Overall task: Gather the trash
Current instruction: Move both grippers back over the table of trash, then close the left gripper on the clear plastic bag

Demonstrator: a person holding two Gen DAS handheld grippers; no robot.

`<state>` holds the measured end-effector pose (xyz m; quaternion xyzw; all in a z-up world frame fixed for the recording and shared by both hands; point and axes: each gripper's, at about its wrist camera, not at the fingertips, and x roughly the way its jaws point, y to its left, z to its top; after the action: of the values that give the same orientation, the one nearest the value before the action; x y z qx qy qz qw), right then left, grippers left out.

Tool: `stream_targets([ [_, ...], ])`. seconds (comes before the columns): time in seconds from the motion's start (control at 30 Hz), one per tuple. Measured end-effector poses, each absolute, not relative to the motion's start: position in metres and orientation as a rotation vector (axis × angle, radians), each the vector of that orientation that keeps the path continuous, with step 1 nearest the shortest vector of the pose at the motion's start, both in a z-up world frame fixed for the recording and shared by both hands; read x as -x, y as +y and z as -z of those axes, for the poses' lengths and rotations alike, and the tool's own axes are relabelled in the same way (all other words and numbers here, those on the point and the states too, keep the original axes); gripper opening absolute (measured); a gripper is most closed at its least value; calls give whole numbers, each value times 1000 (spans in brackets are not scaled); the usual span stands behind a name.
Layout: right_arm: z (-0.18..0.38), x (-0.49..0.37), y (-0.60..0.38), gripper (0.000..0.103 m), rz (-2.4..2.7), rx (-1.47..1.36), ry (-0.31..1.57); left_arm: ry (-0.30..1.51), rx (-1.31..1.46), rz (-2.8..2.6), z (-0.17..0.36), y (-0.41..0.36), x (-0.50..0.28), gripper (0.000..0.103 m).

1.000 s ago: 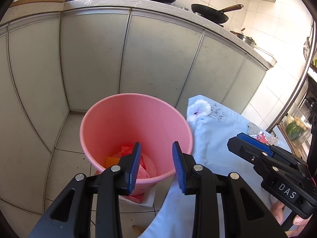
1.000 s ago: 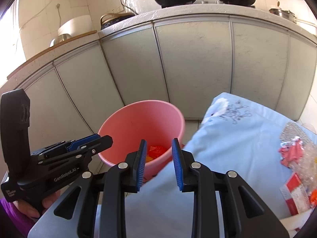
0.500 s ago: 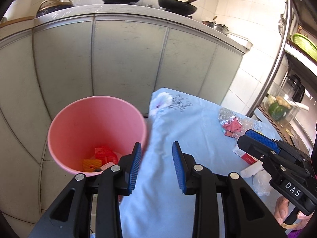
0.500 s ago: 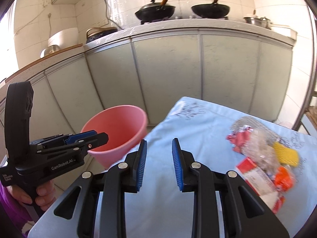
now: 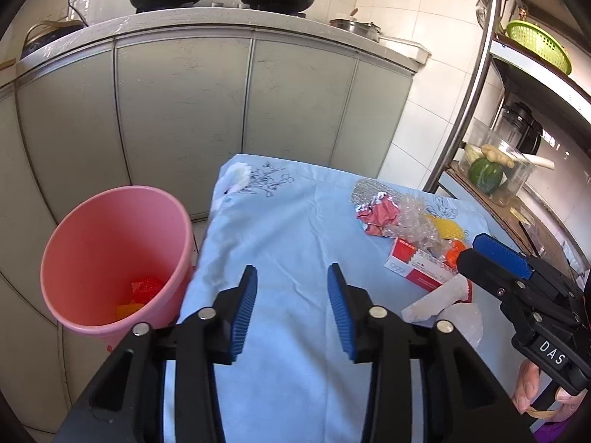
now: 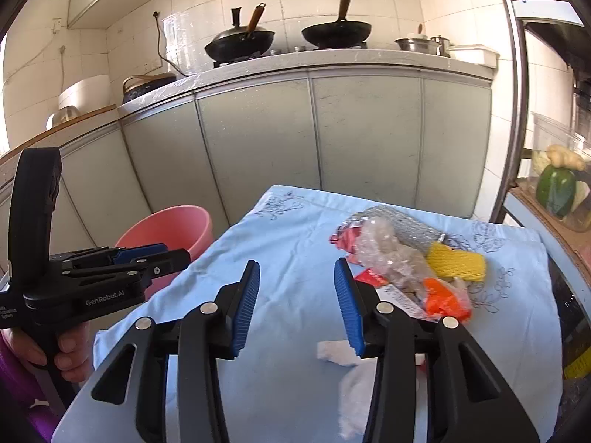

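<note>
The left gripper (image 5: 291, 306) pointed downward, its jaws just having opened, nothing between them. The right gripper (image 6: 295, 302) likewise had opened, empty.

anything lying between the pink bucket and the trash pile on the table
Only bare blue tablecloth between pink bucket and trash pile, shown in the left wrist view.

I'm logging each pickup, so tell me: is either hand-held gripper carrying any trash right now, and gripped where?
Nothing is held. The left hand-held gripper and right hand-held gripper have just been opening, with only the blue tablecloth between their fingers.
</note>
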<state>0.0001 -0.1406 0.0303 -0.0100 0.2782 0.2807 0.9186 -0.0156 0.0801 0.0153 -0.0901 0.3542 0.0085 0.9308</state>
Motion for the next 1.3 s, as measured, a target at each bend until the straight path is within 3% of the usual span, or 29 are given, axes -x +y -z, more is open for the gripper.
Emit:
stream_targets([
  [0.67, -6, -26, -234, 43, -367, -111, 610, 730, 84, 182, -14, -2, -53, 43],
  [1.3, 19, -51, -253, 43, -334, -156, 678, 774, 65, 235, 17, -42, -130, 43],
])
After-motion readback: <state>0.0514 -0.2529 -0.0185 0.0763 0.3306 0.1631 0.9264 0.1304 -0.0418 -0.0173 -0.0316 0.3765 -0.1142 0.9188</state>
